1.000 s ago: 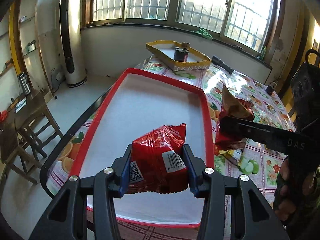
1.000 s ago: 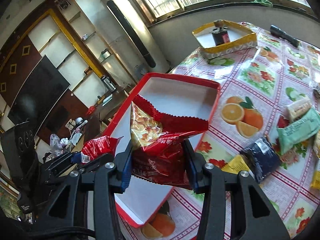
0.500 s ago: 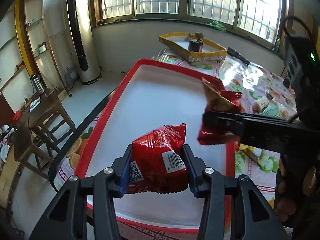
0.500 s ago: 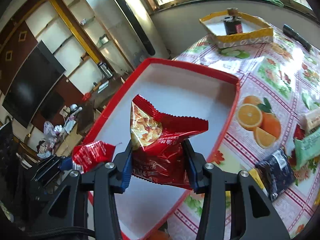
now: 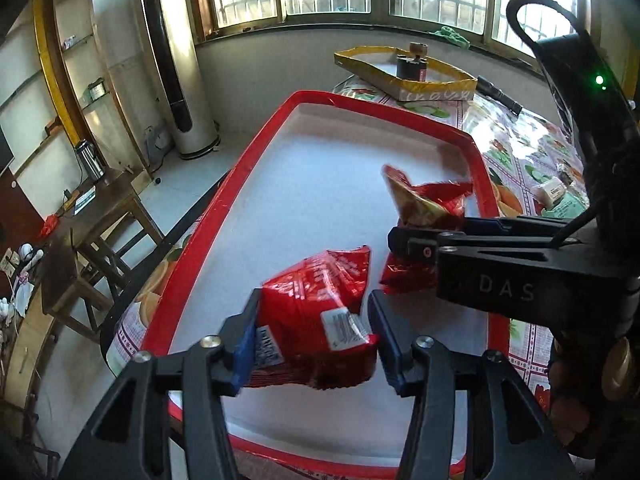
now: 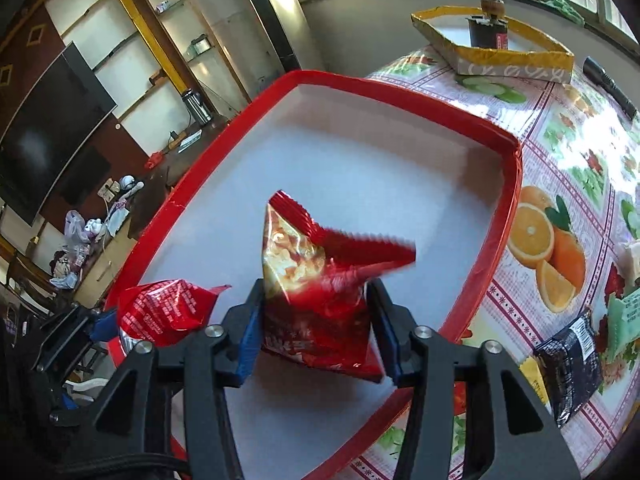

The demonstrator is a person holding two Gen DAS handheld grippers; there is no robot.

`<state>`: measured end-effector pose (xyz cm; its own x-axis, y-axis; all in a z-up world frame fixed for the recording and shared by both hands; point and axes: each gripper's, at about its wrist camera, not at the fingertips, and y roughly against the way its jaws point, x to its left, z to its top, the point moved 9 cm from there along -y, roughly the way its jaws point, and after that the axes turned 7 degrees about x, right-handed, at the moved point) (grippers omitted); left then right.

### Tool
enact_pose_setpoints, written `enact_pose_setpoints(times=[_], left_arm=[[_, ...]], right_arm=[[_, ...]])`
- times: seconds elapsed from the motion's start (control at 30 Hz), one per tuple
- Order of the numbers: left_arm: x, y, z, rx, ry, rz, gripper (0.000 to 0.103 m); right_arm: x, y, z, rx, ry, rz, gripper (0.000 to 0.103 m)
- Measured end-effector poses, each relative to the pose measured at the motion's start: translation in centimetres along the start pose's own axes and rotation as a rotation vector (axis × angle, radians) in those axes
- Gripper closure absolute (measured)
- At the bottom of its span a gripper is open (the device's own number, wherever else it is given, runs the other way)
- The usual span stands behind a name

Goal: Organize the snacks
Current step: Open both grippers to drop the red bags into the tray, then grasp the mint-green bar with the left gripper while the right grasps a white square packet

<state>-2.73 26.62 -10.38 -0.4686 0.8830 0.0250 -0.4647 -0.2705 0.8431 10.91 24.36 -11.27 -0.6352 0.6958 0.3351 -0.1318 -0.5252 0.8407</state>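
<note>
Two crinkly red foil snack packets are held over the white, red-rimmed tray (image 6: 505, 184): the barcoded one (image 5: 316, 316) in the left gripper (image 5: 316, 338), the torn-topped one (image 6: 320, 300) in the right gripper (image 6: 316, 328), each clamped between its jaws. Neither is yet set down, and several wrapped snacks (image 6: 572, 356) beyond the right jaws are left on the fruit-patterned tabletop (image 6: 560, 152).

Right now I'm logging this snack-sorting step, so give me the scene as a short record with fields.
left gripper: shut on the barcode snack bag, over the tray
right gripper: shut on the crinkled red snack bag, over the tray
red tray: white floor, nothing lying in it
tablecloth: dark packet and green packet lie right of the tray
yellow box: behind the tray, holds a dark can
</note>
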Motion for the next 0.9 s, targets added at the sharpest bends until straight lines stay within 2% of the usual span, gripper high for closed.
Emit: enact_pose_setpoints(times=[0.07,0.23,0.33,0.4,0.57,0.73,0.9], left_arm=[[0.0,0.3,0.0,-0.008,0.001,0.006,0.042],[0.1,1.7,0.5,-0.047,0.001,0.040,0.036],[-0.5,2.5,0.9,-0.067,-0.004,0.027,0.034],[-1.4,3.3,1.0,-0.085,-0.011,-0.010,0.032],[-5.7,5.0,1.2,-0.108,-0.065,-0.188,0.027],[-10.8,5.3,1.0,-0.091,-0.143,-0.257,0.027],[-16.1,4.6,0.3,-0.040,-0.216,-0.316,0.027]], right_arm=[[0.0,0.7,0.3,-0.017,-0.003,0.001,0.038],[-1.0,4.6,0.4,-0.103,-0.028,-0.006,0.036],[-2.9,8.0,-0.6,-0.170,-0.067,-0.025,0.030],[-4.9,9.8,-1.8,-0.198,-0.107,-0.054,0.029],[-12.1,13.9,-7.9,-0.223,-0.274,-0.148,0.029],[-17.6,17.2,-14.2,-0.235,-0.428,-0.220,0.029],[-21.8,19.8,-18.7,-0.245,-0.523,-0.290,0.029]])
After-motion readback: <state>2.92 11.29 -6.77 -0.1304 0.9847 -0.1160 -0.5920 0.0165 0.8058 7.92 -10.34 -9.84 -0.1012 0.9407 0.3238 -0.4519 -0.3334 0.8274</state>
